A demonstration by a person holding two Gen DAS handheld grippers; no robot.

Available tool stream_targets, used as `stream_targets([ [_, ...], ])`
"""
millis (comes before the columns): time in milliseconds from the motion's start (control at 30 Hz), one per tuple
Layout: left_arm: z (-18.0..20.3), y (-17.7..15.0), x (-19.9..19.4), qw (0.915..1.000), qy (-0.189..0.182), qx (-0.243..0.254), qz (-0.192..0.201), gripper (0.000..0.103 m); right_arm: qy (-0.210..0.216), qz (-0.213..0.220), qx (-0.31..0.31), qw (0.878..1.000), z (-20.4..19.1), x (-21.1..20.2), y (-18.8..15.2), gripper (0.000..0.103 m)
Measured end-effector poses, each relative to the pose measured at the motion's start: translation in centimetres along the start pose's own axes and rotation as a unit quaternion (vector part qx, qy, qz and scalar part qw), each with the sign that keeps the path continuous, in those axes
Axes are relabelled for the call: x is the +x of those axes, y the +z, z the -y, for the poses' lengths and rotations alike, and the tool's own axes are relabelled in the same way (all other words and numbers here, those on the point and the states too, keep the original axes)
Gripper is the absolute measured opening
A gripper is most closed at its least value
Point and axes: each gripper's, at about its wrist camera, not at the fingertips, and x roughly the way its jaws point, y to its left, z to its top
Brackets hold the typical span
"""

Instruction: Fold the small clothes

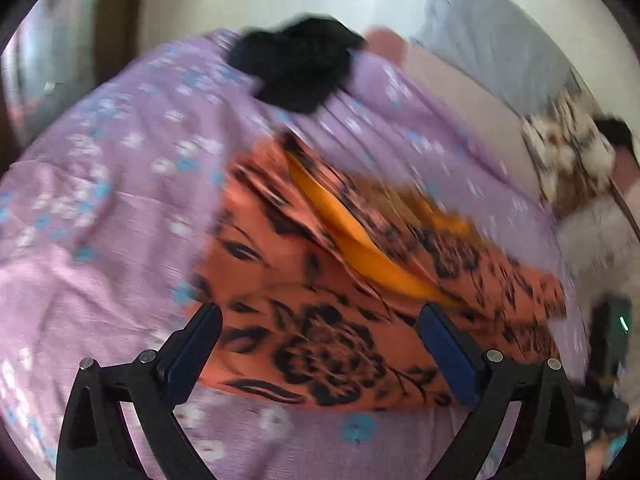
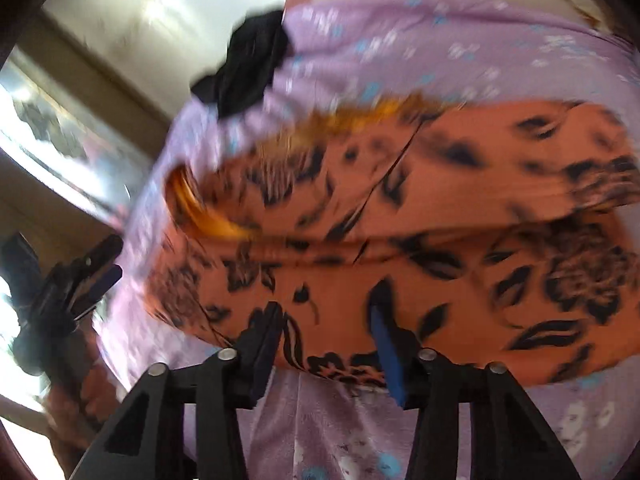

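Everything sits around the orange garment (image 1: 320, 280), a salmon-orange cloth with black flower print and a plain yellow-orange lining showing at one fold, spread on a lilac bedsheet (image 1: 100, 200) dotted with white and blue blossoms. Both views are smeared with motion blur, so fine edges are hard to read.

To the left of the orange garment, the sheet lies bare and rumpled. Beyond the garment, at its far edge, a crumpled black garment (image 1: 298, 66) rests on the sheet, apart from the orange one. To the garment's right the sheet gives way to a pale mattress surface, a grey-blue cover (image 1: 492, 36) further back, and a brown-and-white patterned cloth (image 1: 568, 156) near the bed's edge.

The left gripper (image 1: 320, 332) hovers over the near edge of the orange garment with its jaws spread wide, released, nothing pinched between them. In the right wrist view it shows off to the garment's left side (image 2: 92, 268).

The right gripper (image 2: 324, 332) stands over the near hem of the same garment, jaws partly apart; the cloth lies beneath the gap, and the pads do not appear to press on it. Nothing lies on top of the orange garment.
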Motion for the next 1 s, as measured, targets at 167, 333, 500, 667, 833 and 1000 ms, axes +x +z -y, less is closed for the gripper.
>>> stream_targets([
  [167, -0.7, 1.0, 4.9, 0.9973, 0.045, -0.003, -0.059, 0.099, -0.045, 0.019, -0.007, 0.999, -0.2, 2.7, 6.0, 0.046],
  [333, -1.8, 3.5, 6.1, 0.9975, 0.055, -0.018, -0.041, 0.099, -0.059, 0.126, 0.05, 0.989, 1.3, 2.7, 14.9, 0.046],
  [500, -4.3, 4.5, 6.1, 0.9951, 0.06, -0.073, -0.028, 0.099, -0.038, 0.2, 0.111, 0.973, 2.9, 0.2, 17.8, 0.047],
  [667, -5.5, 4.5, 4.9, 0.991, 0.082, -0.106, -0.006, 0.099, 0.015, 0.139, 0.078, 0.987, 0.5, 2.3, 15.0, 0.047],
  [833, -4.2, 3.8, 6.5, 0.9885, 0.139, -0.053, -0.03, 0.099, -0.007, 0.102, 0.024, 0.994, -4.9, 6.0, 12.4, 0.047],
  [1000, -3.7, 3.8, 7.7, 0.9858, 0.159, -0.025, -0.047, 0.1, -0.067, 0.054, -0.001, 0.996, -5.9, 8.3, 11.3, 0.049],
])
